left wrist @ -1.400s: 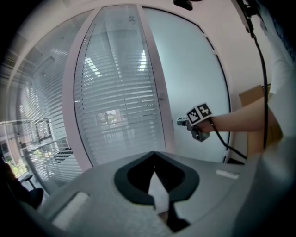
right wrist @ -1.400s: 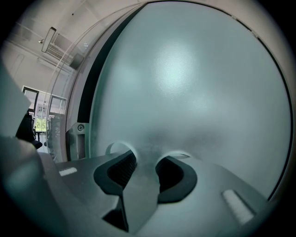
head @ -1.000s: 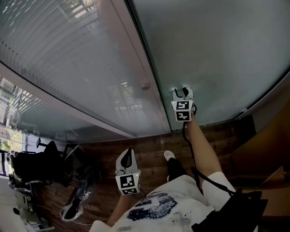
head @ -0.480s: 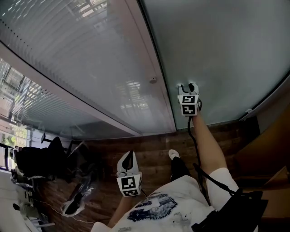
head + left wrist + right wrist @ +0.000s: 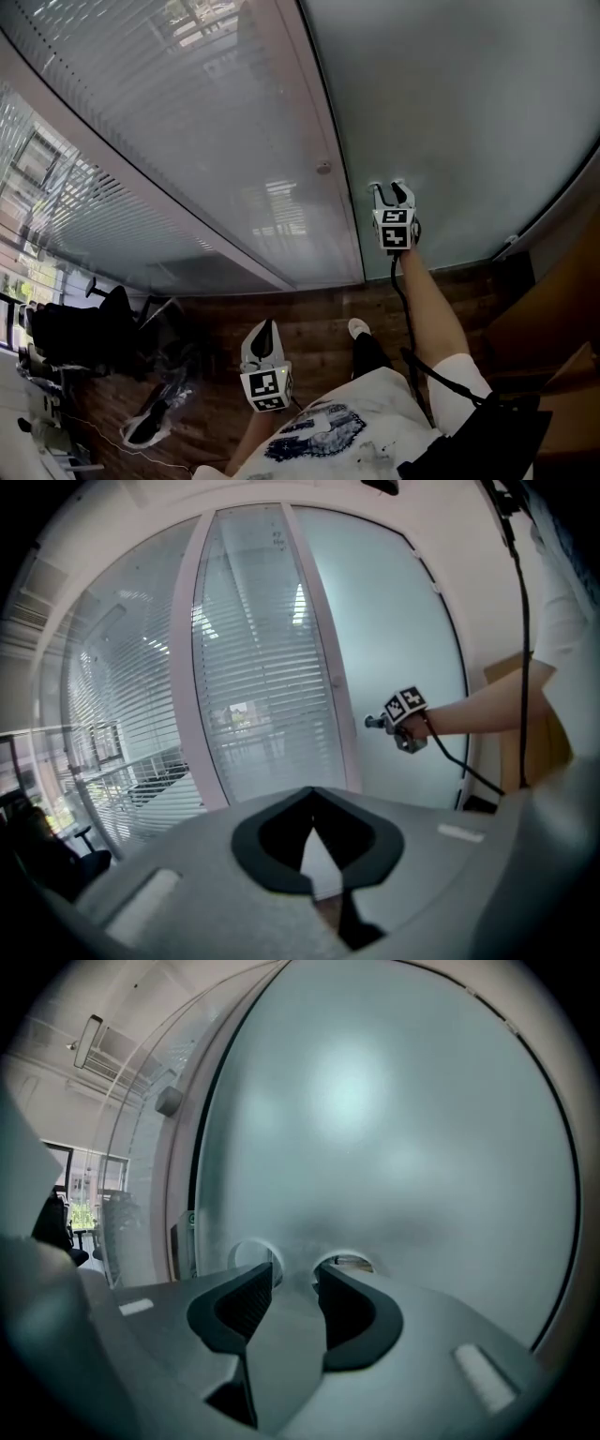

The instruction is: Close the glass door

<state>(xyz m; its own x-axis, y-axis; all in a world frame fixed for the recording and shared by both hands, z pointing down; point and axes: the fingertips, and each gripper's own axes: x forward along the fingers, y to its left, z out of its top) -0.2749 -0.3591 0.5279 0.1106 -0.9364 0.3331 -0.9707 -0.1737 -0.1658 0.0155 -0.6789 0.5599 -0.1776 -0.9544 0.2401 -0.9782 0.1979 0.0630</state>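
Observation:
The frosted glass door (image 5: 459, 103) fills the upper right of the head view, its dark edge running beside a pale frame post (image 5: 314, 122) with a small round lock (image 5: 323, 168). My right gripper (image 5: 392, 191) is held out at arm's length with its fingertips at the frosted pane (image 5: 375, 1129). Its jaws are opening, and between them only glass shows. In the right gripper view the right gripper (image 5: 293, 1274) has a clear gap. My left gripper (image 5: 263, 328) hangs low over the floor, away from the door, and looks shut and empty. In its own view the left gripper (image 5: 314, 794) faces the door.
A fixed glass panel with blinds (image 5: 159, 112) stands left of the post. Black office chairs (image 5: 75, 337) sit at the lower left on the wooden floor (image 5: 309, 309). Brown boards (image 5: 553, 309) lean at the right. A cable (image 5: 405, 309) trails from the right gripper along the arm.
The right gripper's jaws have spread a little against the glass. The door edge and the right gripper sit slightly further right in the head view. The left gripper has drifted a little.

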